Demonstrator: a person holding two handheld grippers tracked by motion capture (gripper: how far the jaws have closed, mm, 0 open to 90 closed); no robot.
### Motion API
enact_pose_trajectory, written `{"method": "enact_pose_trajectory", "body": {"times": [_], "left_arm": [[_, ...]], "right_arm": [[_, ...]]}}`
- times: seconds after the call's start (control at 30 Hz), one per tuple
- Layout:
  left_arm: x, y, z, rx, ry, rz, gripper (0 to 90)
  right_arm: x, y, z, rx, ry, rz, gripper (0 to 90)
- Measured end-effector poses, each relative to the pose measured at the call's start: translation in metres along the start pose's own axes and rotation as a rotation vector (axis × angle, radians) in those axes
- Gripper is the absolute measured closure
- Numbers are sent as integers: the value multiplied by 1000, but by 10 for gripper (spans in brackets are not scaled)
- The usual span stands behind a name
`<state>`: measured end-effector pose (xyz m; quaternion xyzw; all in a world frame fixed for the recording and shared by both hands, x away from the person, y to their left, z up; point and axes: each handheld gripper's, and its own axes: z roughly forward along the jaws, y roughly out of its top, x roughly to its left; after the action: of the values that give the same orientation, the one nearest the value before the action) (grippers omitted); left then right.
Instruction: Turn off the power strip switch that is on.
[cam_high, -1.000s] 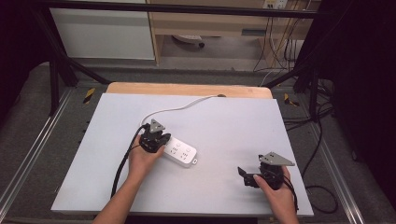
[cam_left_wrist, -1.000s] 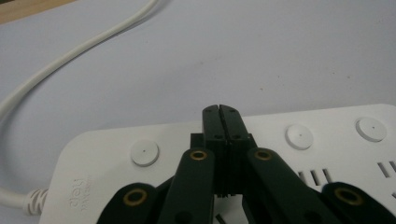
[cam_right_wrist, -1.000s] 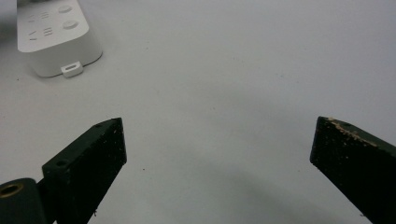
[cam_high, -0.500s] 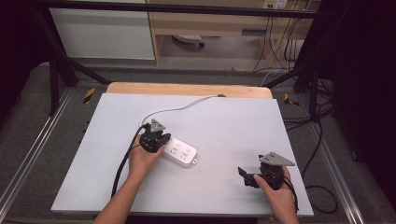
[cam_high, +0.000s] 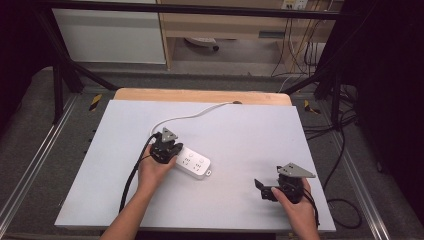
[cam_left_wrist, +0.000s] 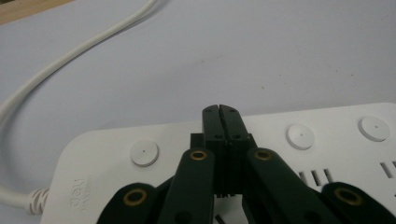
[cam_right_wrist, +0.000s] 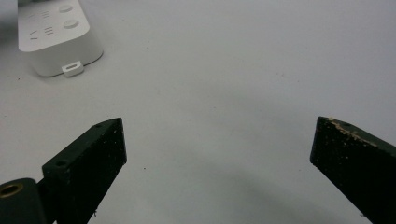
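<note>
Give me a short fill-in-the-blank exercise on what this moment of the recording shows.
1. The left gripper is pressed shut over the white plastic ____, near its cord end.
2. The right gripper hangs over the pale grey table mat with its jaws ____.
3. The white cord runs from the strip toward the table's ____ edge.

Missing words: power strip; open; far
</note>
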<state>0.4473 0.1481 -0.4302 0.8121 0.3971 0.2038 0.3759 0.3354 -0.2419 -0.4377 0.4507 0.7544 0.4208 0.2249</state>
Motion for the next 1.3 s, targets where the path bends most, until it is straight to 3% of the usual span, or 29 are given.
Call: {"method": "enact_pose_trajectory", "body": {"times": [0.23, 0.37, 0.87, 1.13, 1.3], "left_arm": [[-1, 0, 0, 5, 1, 2, 900], [-5, 1, 2, 7, 32, 22, 900], [0, 1, 2, -5, 0, -43, 900], [2, 3, 0, -5, -6, -51, 900], [7, 2, -1, -10, -23, -88, 900]], "right_arm": [[0, 0, 0, 0, 0, -1, 41], [0, 0, 0, -1, 0, -1, 41], [-2, -1, 0, 3, -2, 4, 41], [-2, -1, 1, 4, -4, 3, 41], [-1, -1, 1, 4, -1, 1, 41]]}}
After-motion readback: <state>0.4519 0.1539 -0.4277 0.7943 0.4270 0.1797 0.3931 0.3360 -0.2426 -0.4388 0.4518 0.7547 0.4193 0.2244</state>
